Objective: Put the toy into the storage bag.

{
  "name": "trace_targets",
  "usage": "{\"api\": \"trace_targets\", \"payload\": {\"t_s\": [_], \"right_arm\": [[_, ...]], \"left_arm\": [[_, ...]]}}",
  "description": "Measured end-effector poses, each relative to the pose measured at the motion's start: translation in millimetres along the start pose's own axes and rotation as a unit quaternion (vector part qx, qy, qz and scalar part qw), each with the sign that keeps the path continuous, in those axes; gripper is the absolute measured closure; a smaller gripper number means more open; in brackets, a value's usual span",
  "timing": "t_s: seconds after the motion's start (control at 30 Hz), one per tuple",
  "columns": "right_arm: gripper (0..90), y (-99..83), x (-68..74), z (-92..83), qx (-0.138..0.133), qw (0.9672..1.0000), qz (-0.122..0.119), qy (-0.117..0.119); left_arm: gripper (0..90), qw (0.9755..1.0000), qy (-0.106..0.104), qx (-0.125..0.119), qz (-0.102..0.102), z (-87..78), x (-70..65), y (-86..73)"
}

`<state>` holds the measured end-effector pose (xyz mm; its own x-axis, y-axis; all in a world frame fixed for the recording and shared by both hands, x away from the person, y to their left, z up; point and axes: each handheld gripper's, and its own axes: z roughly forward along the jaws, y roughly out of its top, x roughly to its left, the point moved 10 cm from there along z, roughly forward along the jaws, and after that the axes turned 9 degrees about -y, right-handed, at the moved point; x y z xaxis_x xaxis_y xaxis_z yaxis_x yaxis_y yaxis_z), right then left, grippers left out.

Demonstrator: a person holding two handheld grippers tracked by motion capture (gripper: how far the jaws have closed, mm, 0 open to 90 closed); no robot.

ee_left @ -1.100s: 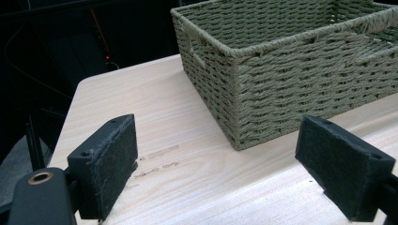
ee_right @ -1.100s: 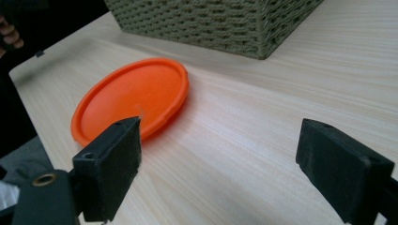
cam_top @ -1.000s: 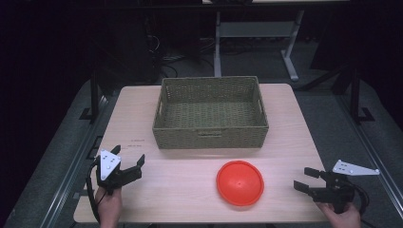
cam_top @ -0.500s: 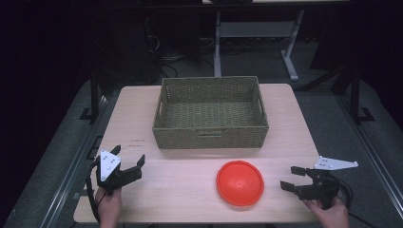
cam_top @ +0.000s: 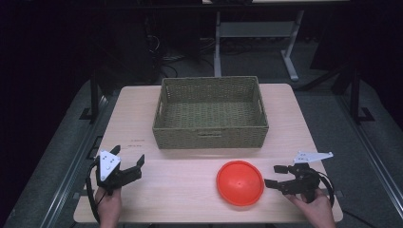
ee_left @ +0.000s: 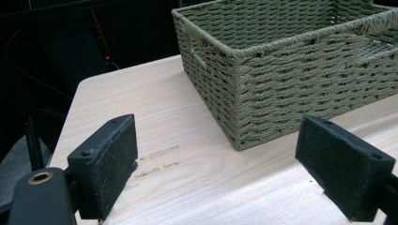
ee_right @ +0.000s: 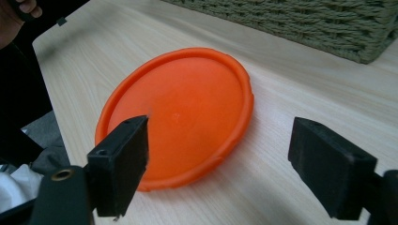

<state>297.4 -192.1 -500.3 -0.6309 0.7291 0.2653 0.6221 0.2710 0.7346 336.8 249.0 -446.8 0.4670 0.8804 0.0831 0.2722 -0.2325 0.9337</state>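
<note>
Orange disc, flat on bench, near basket.
Right gripper: fingers wide, just closing slightly, empty; straddle the rim squarely before pinching.

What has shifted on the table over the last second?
The right gripper has slid left across the table toward the round orange plastic disc, its jaws just closing slightly, still open with nothing between them. Nothing gripped or released. The left gripper, the disc and the woven green basket stayed put.
</note>
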Motion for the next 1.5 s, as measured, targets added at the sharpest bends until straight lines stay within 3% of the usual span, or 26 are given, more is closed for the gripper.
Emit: {"api": "trace_targets", "payload": {"t_s": [0.2,0.47,0.6,0.77,0.8,0.97,1.5], "right_arm": [[28.6,3.3,2.0,14.0,0.044,0.9990,0.005,-0.001],[36.8,15.6,2.6,30.8,0.071,0.9973,-0.010,-0.016],[40.2,16.9,0.5,35.7,0.077,0.9968,-0.008,-0.019],[45.2,10.2,-0.4,42.0,0.092,0.9952,-0.008,-0.034],[45.3,8.4,-1.9,43.9,0.092,0.9946,-0.005,-0.049],[49.6,3.5,-4.2,47.1,0.103,0.9931,0.003,-0.057],[55.7,-1.4,-4.9,50.0,0.119,0.9911,0.009,-0.060]], "left_arm": [[12.7,1.0000,0.001,0.000,0.000,-0.3,0.7,0.1],[12.7,1.0000,0.001,0.001,0.001,-0.4,1.0,-0.2],[12.8,1.0000,0.003,-0.001,0.003,-0.9,1.4,0.3],[12.8,1.0000,0.000,-0.002,0.004,0.5,-0.5,0.6],[12.7,1.0000,0.000,0.000,0.004,0.4,-0.8,0.4],[12.7,1.0000,0.001,0.000,0.010,-0.5,-1.2,1.0],[12.7,1.0000,0.000,-0.001,0.007,0.6,-1.7,1.1]]}}
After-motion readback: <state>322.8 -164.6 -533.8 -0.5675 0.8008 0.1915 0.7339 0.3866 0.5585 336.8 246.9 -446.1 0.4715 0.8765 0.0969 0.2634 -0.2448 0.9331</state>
